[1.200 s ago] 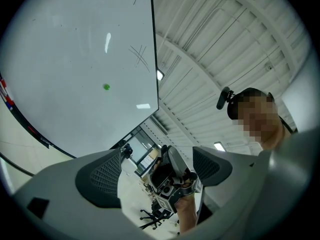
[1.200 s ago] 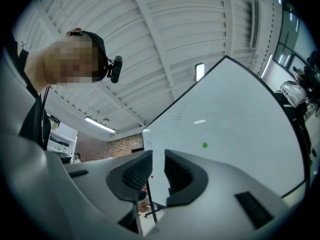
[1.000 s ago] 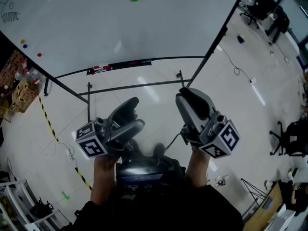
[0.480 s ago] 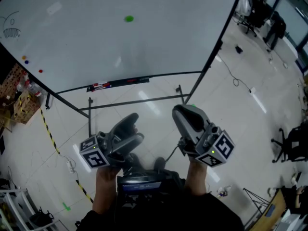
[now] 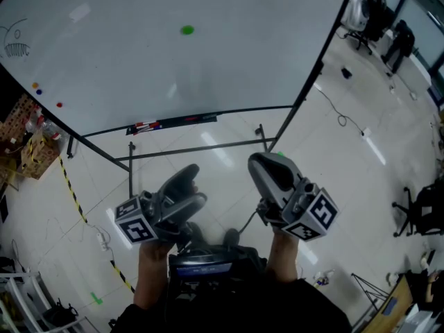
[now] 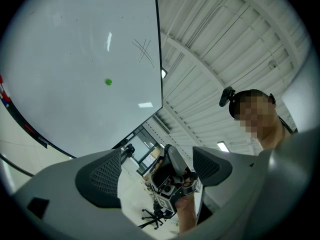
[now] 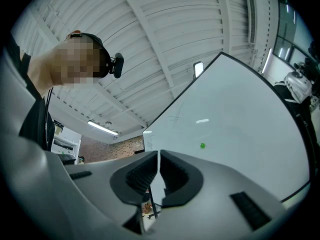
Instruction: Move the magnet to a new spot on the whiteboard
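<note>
The right tool [image 5: 262, 164] has just been closing; its jaws now meet, nothing between them. The left tool [image 5: 189, 184] holds its jaws apart, empty. The green magnet [image 5: 186, 30] clings to the whiteboard [image 5: 229, 61], ahead of and above both tools, well apart, probably beyond reach of either.

Bright, even overhead strip lights [image 7: 102, 128] throw white glare streaks across the glossy whiteboard [image 5: 208, 61] and floor [image 5: 333, 186], while both gripper views bend strongly inside dark round edges.
</note>
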The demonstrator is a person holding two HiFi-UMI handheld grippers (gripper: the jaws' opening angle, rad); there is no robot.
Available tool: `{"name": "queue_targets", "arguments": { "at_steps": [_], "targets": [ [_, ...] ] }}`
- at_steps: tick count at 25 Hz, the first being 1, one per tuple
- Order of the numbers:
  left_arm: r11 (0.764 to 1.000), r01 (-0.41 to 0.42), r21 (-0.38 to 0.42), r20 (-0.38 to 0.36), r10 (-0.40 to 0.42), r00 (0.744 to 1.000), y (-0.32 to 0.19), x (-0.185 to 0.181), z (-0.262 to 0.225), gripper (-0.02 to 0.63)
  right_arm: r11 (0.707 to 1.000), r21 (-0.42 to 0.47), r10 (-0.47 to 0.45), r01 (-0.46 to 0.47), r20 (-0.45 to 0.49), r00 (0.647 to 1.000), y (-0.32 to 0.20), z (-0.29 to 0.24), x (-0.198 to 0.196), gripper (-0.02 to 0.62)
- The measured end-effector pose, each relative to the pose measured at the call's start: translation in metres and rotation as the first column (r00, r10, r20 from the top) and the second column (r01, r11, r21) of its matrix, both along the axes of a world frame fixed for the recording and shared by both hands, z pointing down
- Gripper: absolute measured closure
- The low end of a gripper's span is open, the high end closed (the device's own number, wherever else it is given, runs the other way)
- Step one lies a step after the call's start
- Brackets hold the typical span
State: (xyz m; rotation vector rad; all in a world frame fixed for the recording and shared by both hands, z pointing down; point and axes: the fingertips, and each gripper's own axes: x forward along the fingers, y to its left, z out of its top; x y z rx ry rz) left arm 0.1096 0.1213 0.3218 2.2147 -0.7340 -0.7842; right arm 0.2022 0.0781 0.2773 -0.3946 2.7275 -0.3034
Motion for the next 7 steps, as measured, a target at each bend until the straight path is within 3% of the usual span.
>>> {"name": "queue_targets", "arguments": {
  "at_steps": [7],
  "targets": [
    [1.0,-0.004,0.0,0.001,0.004,1.0,0.0021,-0.0027,0.0027,0.166,1.0,-0.008,0.003,-0.003,0.004,1.0,0.003,0.0016,-0.0033,0.557]
  ]
}}
